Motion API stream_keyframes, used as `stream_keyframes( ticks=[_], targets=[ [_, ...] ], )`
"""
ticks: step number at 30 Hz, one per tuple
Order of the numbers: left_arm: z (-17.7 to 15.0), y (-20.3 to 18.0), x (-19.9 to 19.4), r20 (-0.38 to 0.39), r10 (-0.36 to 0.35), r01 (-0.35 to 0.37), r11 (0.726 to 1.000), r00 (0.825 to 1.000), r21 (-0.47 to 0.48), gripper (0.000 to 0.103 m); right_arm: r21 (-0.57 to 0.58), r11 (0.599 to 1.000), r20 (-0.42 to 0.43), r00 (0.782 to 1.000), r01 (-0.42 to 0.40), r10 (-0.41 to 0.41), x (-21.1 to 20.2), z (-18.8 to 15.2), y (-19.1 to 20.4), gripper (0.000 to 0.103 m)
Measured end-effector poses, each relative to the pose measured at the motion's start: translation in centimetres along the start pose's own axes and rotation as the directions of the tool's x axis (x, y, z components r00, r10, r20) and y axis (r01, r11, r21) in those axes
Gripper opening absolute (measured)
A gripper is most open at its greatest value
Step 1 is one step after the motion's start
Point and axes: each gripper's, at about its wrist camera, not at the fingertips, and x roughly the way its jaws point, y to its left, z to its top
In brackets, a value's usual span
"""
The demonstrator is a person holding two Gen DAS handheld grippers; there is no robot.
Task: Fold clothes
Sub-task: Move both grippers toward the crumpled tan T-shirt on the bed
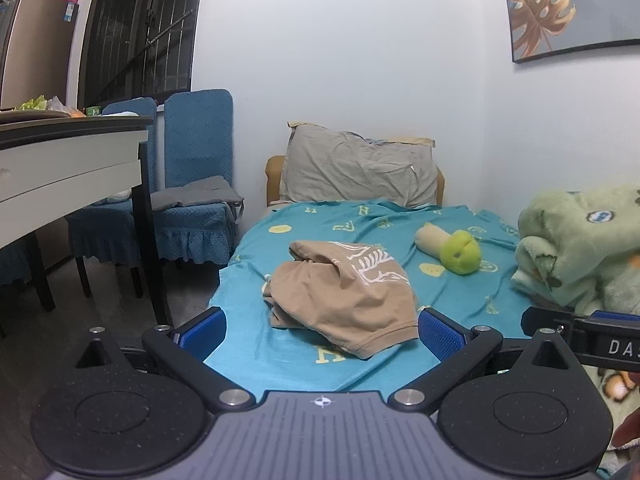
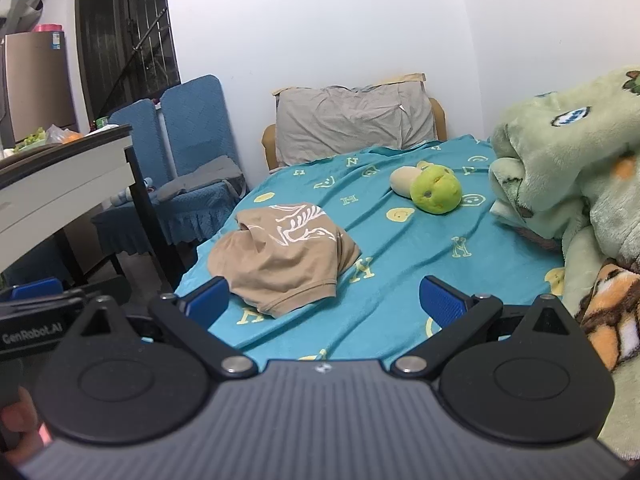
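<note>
Tan T-shirt [image 1: 344, 296] with a white skeleton print is seen crumpled in a heap on the teal bed sheet [image 1: 452, 292], near the sheet's left edge, unfolded. Nothing is held. Left gripper [image 1: 320, 330] is held above the sheet's near end, blue fingers [image 1: 202, 330] spread wide, with the shirt's near hem seen between them but not touched. Right gripper [image 2: 326, 300] is likewise held wide open, fingers [image 2: 442, 300] apart and empty, with the shirt [image 2: 280, 256] seen ahead and left of its centre; bare sheet [image 2: 400, 248] lies between its fingers.

Green plush toy [image 1: 460, 250] with a cream body is seen lying right of and beyond the shirt, well apart from it. Grey pillow [image 1: 356, 168] is propped against the wall beyond the shirt, at the sheet's far end. Pale green fleece blanket [image 1: 580, 248] is bunched along the sheet's right side. Two blue-covered chairs [image 1: 196, 184] and a white counter [image 1: 68, 168] carrying food items are placed left of the shirt, off the bed. In the right wrist view part of the left gripper's body [image 2: 36, 320] is seen at the left edge.
</note>
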Motion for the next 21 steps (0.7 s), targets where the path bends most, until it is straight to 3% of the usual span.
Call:
stream_keyframes(
  ticks=[8,21],
  targets=[
    [0.4,-0.1,0.6,-0.022,0.005,-0.005,1.000,1.000,0.005,0.103,-0.035,0.999,-0.020,1.000,0.021,-0.022,0.1,0.1,0.4,0.103],
    [0.0,0.1,-0.5,0.025,-0.006,0.006,1.000,1.000,-0.001,0.103,-0.027,0.999,-0.001,1.000,0.023,-0.023,-0.2,0.1,0.3,0.103]
  ],
)
